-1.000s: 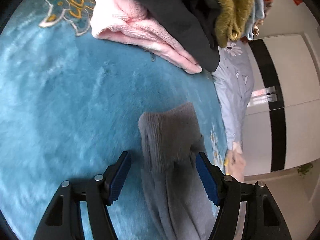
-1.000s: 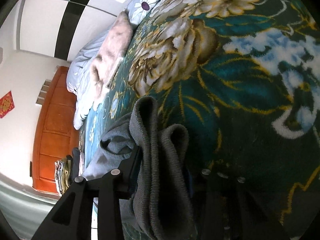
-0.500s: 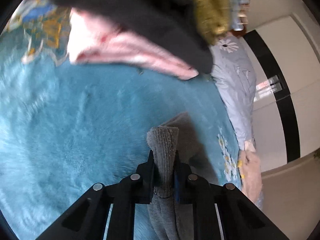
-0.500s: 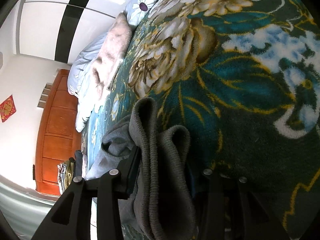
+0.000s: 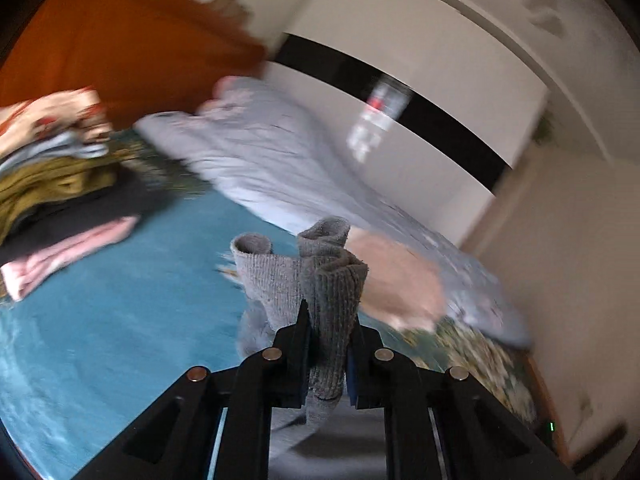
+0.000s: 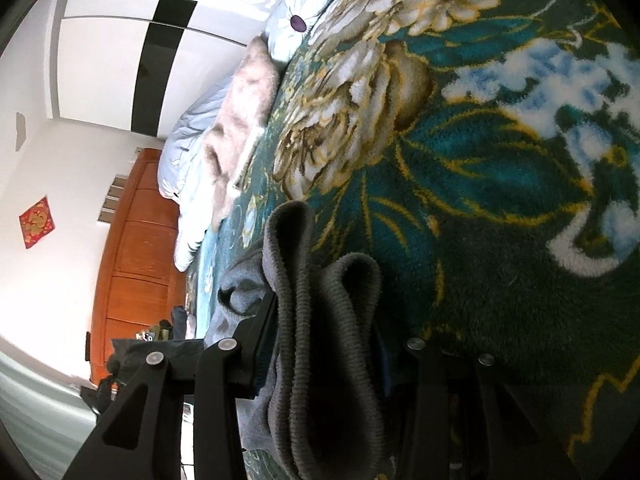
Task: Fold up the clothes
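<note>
Left gripper (image 5: 326, 344) pinches a ribbed hem of the grey garment (image 5: 316, 276), lifted clear of the teal blanket (image 5: 112, 320); the cloth hangs below the tool. Right gripper (image 6: 320, 344) clamps another bunched edge (image 6: 320, 320), low over the blanket. Beyond lie stacked clothes (image 5: 60, 184) and pale bedding (image 5: 280, 168).

Left wrist view: strong motion blur is noted across the wardrobe (image 5: 400, 92), headboard (image 5: 120, 48) and stacked clothes (image 5: 60, 184); only the grey knit garment (image 5: 332, 292) is rendered sharp. Soft, even daylight is recorded. Right wrist view: focus is held throughout; the white wall (image 6: 48, 200) is overexposed, while the floral blanket (image 6: 500, 200) is shadowed lower down. Fisheye bending and black vignetted corners are seen in both.
</note>
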Demonstrator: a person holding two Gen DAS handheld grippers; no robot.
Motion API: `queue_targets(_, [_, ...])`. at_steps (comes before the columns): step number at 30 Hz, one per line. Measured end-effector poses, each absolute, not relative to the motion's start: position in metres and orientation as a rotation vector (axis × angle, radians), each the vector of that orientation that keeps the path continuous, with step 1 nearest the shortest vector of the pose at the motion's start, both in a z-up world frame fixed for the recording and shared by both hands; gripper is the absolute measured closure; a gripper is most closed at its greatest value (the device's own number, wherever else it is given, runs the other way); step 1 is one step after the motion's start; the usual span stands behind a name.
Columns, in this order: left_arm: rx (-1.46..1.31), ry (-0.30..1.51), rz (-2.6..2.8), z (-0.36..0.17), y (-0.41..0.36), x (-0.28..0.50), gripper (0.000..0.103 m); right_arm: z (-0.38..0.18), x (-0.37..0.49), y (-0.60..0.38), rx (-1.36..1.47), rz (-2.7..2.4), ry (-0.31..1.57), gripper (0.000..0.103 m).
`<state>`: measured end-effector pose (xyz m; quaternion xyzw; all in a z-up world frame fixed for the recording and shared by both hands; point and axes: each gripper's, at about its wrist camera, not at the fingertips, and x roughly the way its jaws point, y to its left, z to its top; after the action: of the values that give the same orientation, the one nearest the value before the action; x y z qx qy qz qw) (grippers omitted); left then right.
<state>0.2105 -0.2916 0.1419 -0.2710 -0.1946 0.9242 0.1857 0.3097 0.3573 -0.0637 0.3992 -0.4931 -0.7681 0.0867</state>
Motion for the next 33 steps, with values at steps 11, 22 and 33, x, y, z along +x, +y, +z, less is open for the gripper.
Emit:
queue_targets(11, [-1.015, -0.102, 2.499, 0.054, -0.095, 0.274, 0.089, -0.065, 0.317, 0.359, 1.115, -2.290, -1.485, 0.060])
queue_targets(22, [-1.107, 0.238, 2.405, 0.007, -0.010, 0.305, 0.086, -0.066, 0.323, 0.360, 1.053, -2.291, -1.505, 0.060])
queue_targets(33, [-1.037, -0.149, 2.233, 0.033, -0.051, 0.313, 0.041, -0.067, 0.328, 0.362, 1.047, -2.293, -1.514, 0.060])
